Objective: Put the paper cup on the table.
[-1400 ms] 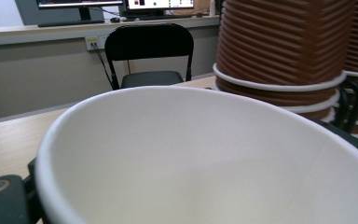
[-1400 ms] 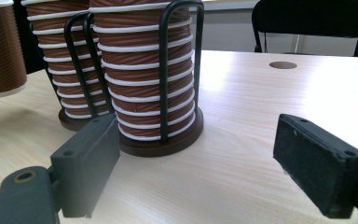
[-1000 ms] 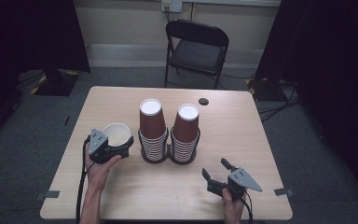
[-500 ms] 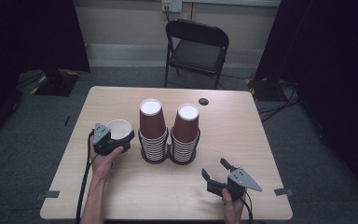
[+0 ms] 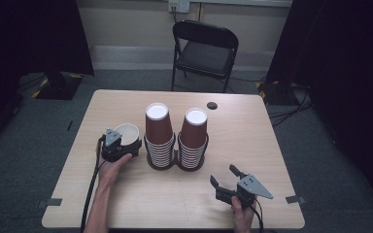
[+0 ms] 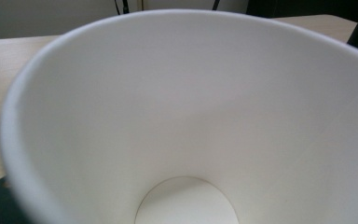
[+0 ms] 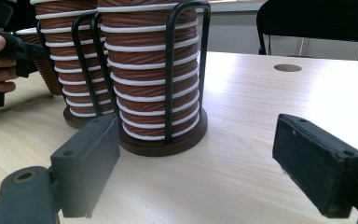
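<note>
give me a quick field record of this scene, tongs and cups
left tongs: jaws just been closing, around the single cup, upright, left of the stacks
right tongs: open, empty, near the table's front right
cup stacks: left stack and right stack, upside down, each in a wire holder
behind table: chair

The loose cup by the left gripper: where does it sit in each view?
High view: cup left of centre, at the left gripper, beside the cup stacks.
Left gripper view: cup's white inside, close up.
Right gripper view: brown side, upper left.
Shared landmark: wire rack.
</note>
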Motion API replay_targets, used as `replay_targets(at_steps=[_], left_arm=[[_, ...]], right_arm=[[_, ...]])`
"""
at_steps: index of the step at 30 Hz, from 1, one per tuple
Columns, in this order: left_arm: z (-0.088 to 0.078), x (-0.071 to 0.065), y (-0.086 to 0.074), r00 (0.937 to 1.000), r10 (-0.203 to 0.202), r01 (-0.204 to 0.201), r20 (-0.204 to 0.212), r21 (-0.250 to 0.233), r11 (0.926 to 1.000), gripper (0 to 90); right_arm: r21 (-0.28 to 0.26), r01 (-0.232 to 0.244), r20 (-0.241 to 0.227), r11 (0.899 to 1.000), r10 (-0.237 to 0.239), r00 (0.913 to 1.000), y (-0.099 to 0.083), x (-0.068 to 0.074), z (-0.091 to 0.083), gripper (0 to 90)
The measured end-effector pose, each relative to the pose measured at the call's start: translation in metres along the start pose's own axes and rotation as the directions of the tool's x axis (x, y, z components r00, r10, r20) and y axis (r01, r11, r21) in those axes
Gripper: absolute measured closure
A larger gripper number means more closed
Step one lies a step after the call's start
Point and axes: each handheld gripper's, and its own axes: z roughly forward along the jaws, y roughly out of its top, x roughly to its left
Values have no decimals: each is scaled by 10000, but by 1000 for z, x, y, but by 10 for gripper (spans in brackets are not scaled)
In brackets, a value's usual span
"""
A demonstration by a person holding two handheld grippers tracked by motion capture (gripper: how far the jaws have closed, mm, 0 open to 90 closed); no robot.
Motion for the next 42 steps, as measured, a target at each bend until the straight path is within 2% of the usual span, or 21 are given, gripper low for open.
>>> replay_targets(at_steps=[2, 4, 6, 7, 10, 13, 14, 15, 17, 18, 19, 23, 30, 33, 34, 38, 42], left_arm=[[1, -1, -1, 10000, -43, 43, -57, 14, 10000, 120], [1, -1, -2, 9998, 133, -126, -151, 429, 9990, 129], [2, -2, -3, 9998, 65, -57, -180, 433, 9990, 136], [1, -2, -4, 9993, 207, -184, -299, 749, 9970, 141], [1, -3, -6, 9992, 121, -95, -387, 672, 9977, 146], [-1, -3, -7, 9983, 346, -292, -475, 1104, 9935, 153], [-1, -3, -7, 9983, 346, -292, -475, 1104, 9935, 154], [-1, -5, -7, 9973, 516, -446, -532, 1251, 9911, 154], [-1, -6, -8, 9971, 507, -430, -566, 1293, 9907, 154], [-2, -6, -9, 9965, 628, -541, -557, 1456, 9879, 154], [-2, -6, -11, 9977, 419, -339, -528, 1445, 9889, 156], [-8, -7, -14, 9982, 103, -31, -599, 1193, 9929, 157], [-14, -12, -17, 9962, 443, -354, -749, 1159, 9926, 156], [-18, -10, -18, 9966, 370, -285, -742, 1120, 9933, 156], [-19, -10, -19, 9969, 183, -109, -760, 971, 9952, 156], [-22, -9, -20, 9968, 262, -185, -757, 1014, 9947, 157], [-28, -7, -22, 9981, 67, -17, -613, 814, 9967, 156]], right_arm=[[-17, -12, -9, 10000, 12, 10000, 0, 0, 0, 140], [-23, -13, -6, 10000, 13, 10000, 0, 0, 0, 139], [-34, -11, 6, 10000, 11, 10000, 0, 0, 0, 140], [-38, -23, 3, 10000, 23, 10000, 0, 0, 0, 139], [-27, -31, -23, 10000, 31, 10000, 0, 0, 0, 143], [-23, 0, -2, 10000, 0, 10000, 0, 0, 0, 142], [-24, 0, -4, 10000, 0, 10000, 0, 0, 0, 142], [-26, 1, 4, 10000, -1, 10000, 0, 0, 0, 142], [-27, -10, 3, 10000, 10, 10000, 0, 0, 0, 142], [-33, -13, 4, 10000, 13, 10000, 0, 0, 0, 143], [-35, -21, 0, 10000, 21, 10000, 0, 0, 0, 143], [-44, -23, 14, 10000, 23, 10000, 0, 0, 0, 143], [-119, -36, 11, 9999, 36, 10000, 0, 0, -1, 142], [-90, 6, 4, 10000, -6, 10000, 0, 0, -1, 142], [-91, 16, 3, 10000, -16, 10000, 0, 0, -1, 142], [-111, -8, -5, 9999, 8, 10000, 0, 0, -1, 142], [-120, -12, -4, 9999, 12, 10000, 0, 0, -1, 142]])
